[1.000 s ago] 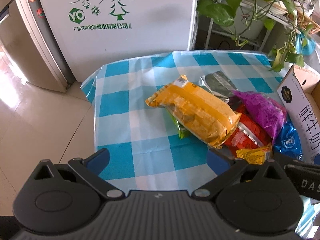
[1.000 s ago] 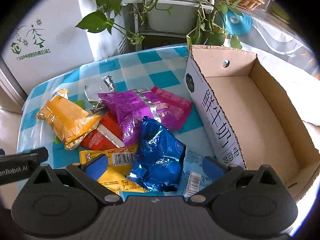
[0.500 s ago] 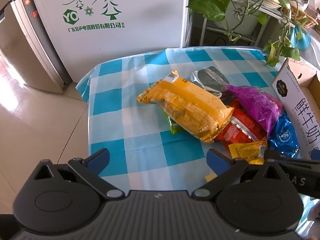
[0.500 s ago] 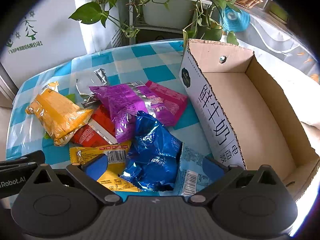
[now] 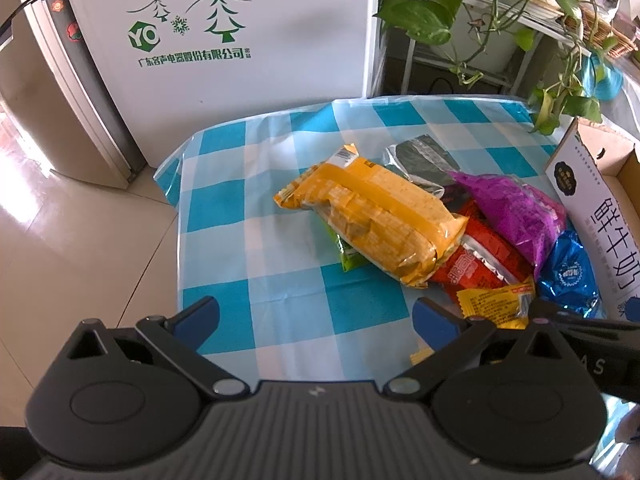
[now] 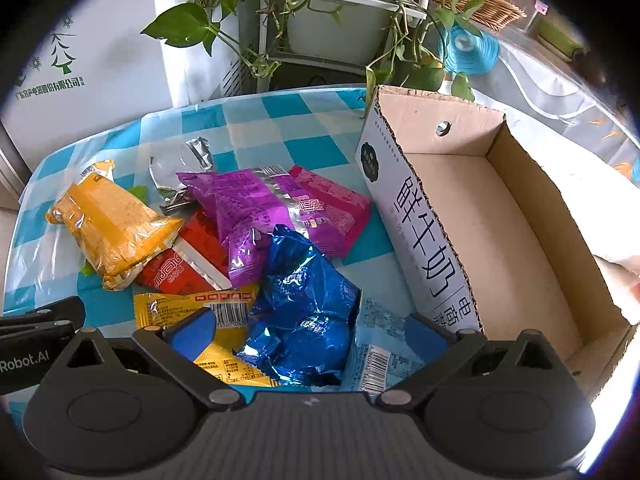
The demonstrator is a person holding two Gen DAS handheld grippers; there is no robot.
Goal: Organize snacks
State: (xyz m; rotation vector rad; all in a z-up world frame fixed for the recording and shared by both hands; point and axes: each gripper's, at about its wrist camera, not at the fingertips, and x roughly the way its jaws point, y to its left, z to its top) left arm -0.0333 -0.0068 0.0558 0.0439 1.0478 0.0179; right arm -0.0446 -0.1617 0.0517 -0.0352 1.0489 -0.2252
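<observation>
Clearly, the sorting has not started: the cardboard box (image 6: pixel 500 216) stands open and bare inside, and every snack lies in a heap on the checked tablecloth (image 5: pixel 224 216) just to its left. By my reading, the whole job is left to do.

The heap holds a long orange packet (image 5: pixel 376 220) lying over a green packet (image 5: pixel 348 252), a red packet (image 6: pixel 180 268), a purple bag (image 6: pixel 240 216), a pink packet (image 6: pixel 336 208), a silver wrapper (image 6: pixel 176 164), a yellow packet (image 6: pixel 188 308), a crumpled blue bag (image 6: pixel 308 312) and a pale blue packet (image 6: pixel 380 340) that touches the box wall.

Both tools are empty. The left gripper (image 5: pixel 316 316) hovers over bare cloth near the orange packet, its jaws wide apart. The right gripper (image 6: pixel 308 336) hangs above the blue bag with jaws apart too, one finger on each side of it, though whether they touch it I cannot tell.

The table is small and covered in blue and white squares. Behind it stands a white appliance (image 5: pixel 224 40) printed with green trees, beside a metal rack (image 6: pixel 328 20) of trailing green plants (image 6: pixel 192 28). Pale floor tiles (image 5: pixel 72 240) show to the left.
</observation>
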